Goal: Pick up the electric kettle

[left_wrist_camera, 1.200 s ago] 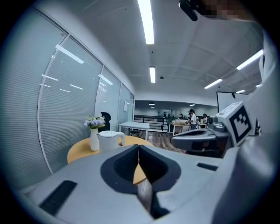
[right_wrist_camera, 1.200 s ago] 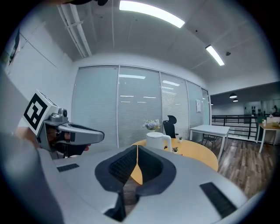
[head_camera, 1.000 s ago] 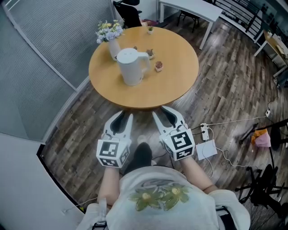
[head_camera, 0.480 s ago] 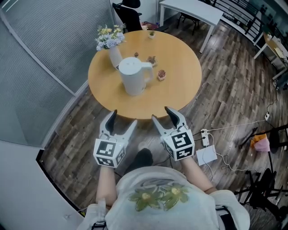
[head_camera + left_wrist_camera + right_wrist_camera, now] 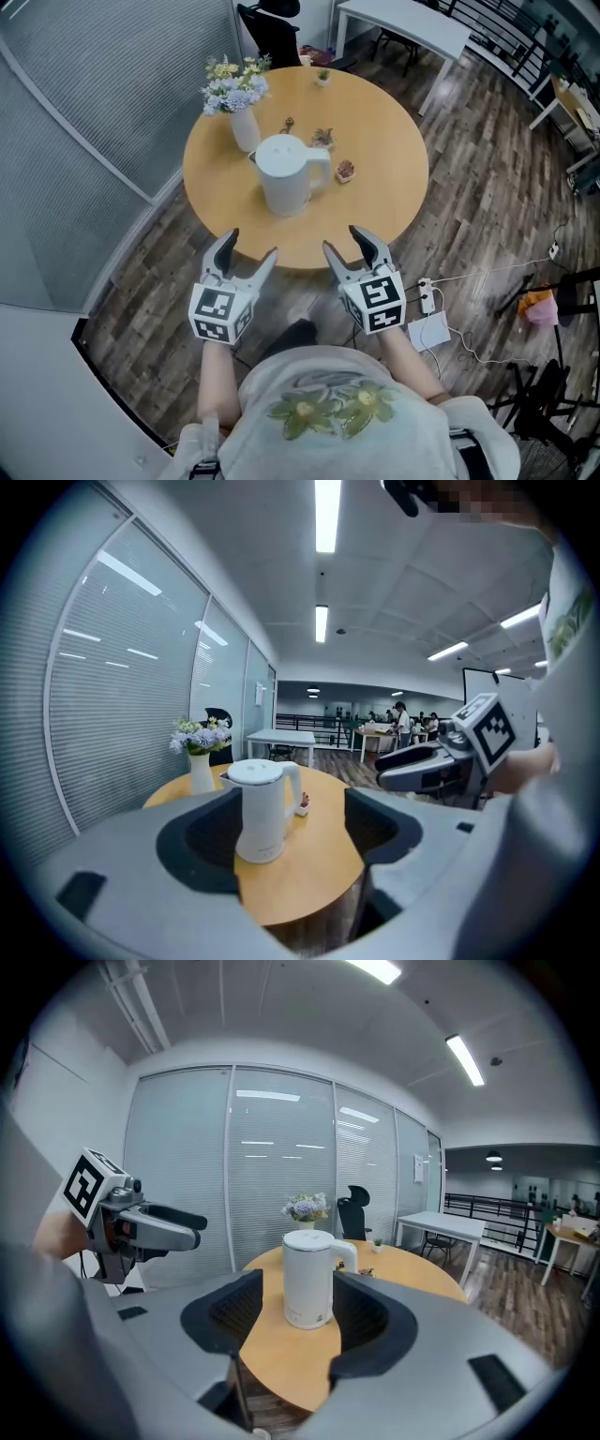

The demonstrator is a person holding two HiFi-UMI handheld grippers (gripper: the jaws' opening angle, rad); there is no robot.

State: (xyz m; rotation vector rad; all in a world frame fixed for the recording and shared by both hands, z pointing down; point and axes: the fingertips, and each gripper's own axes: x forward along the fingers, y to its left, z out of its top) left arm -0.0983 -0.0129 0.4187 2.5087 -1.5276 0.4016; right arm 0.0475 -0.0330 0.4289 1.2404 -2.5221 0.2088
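One white electric kettle (image 5: 286, 178) stood upright on the round wooden surface (image 5: 384, 197), lid on, handle turned to the right in the head view; it sat a little left of the middle; nothing was touching it. Just behind it, toward the far left rim, we saw a white vase of flowers (image 5: 239, 108); to its right, near the handle, stood a small potted plant (image 5: 345, 171), with a second small pot (image 5: 323, 138) further back and a third small pot (image 5: 322, 76) near the far rim.

We held both grippers at the near rim of the surface, well apart from the kettle. The left gripper (image 5: 250, 246) had just been opening; its fingers (image 5: 202, 841) stood wide apart with nothing clamped, and its own view framed the kettle between them at a distance. The right gripper (image 5: 344, 240) had likewise just been opening; its fingers (image 5: 225, 1312) were spread and empty, the kettle showing in the gap but far off. Below lay a dark plank floor (image 5: 487, 187); a white power strip (image 5: 427, 286) lay on it beside the right gripper.
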